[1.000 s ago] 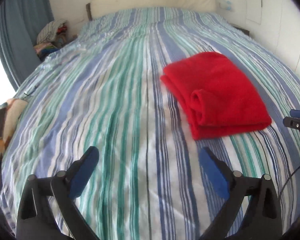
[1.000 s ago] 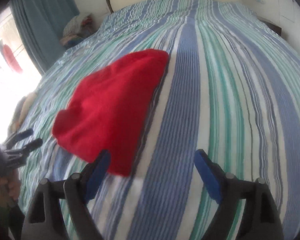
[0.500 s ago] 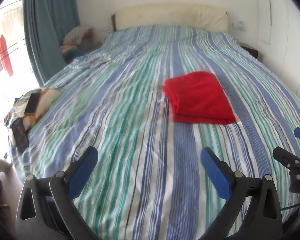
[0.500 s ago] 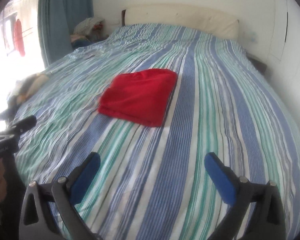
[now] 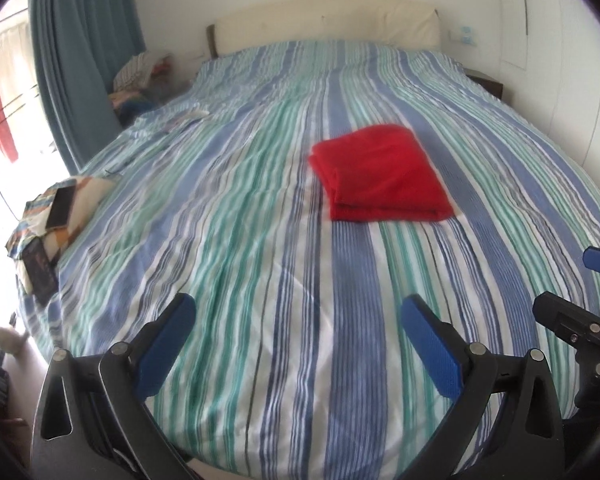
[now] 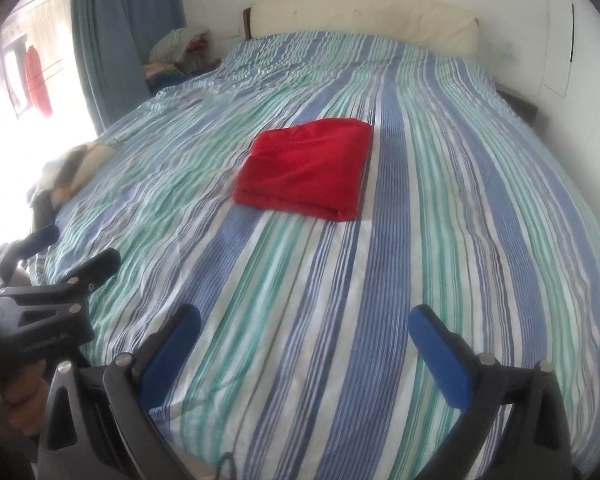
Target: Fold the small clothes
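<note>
Striped bedding (image 5: pixel 228 240) covers the bed from near edge to headboard. Nearest, the left gripper (image 5: pixel 296 340) and right gripper (image 6: pixel 304 344) hover above it, jaws spread wide, nothing between them. Farther out, the folded red garment (image 5: pixel 380 174) lies flat at 1 o'clock from the left gripper, well apart from both.

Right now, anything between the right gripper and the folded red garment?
Nothing: only bare striped bedspread separates the open right gripper from the folded red garment. The right wrist view shows it clearest.
</note>
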`<move>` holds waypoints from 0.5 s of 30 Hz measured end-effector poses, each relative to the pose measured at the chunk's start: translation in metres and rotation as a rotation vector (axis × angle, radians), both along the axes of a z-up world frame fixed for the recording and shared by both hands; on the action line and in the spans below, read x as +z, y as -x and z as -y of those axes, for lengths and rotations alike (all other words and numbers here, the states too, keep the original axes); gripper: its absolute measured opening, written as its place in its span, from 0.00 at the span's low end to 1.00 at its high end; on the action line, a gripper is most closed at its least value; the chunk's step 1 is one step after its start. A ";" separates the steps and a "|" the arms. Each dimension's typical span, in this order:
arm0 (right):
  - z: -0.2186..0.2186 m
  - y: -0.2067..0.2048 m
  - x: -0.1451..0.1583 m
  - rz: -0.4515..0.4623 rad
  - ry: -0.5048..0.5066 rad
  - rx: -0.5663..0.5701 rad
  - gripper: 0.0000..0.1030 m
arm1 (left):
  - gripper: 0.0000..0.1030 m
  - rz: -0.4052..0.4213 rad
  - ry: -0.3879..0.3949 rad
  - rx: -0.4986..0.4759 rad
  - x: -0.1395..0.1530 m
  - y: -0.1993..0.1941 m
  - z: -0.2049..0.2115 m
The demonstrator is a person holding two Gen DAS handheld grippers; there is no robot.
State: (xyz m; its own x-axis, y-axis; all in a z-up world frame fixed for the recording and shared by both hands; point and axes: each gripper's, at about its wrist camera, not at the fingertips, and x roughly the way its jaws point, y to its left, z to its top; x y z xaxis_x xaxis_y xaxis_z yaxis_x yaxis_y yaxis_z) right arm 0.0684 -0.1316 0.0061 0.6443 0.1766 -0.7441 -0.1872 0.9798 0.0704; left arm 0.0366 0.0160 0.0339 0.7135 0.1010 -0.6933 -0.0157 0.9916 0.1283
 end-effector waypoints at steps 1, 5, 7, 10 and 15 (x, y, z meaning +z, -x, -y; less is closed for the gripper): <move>0.000 0.001 0.001 0.000 -0.003 -0.001 0.99 | 0.99 -0.001 -0.002 -0.001 0.000 0.000 0.001; -0.001 0.003 0.003 0.003 0.002 0.002 0.99 | 0.99 -0.009 -0.010 -0.002 -0.001 0.001 0.002; -0.001 0.003 0.004 0.002 0.004 0.003 0.99 | 0.99 -0.014 -0.008 -0.003 -0.002 0.000 0.001; -0.002 0.003 0.005 0.004 0.008 -0.001 0.99 | 0.99 -0.017 -0.010 -0.004 -0.002 0.000 0.002; -0.002 0.004 0.008 0.001 0.003 -0.009 0.99 | 0.99 -0.028 -0.013 -0.010 -0.002 0.001 0.001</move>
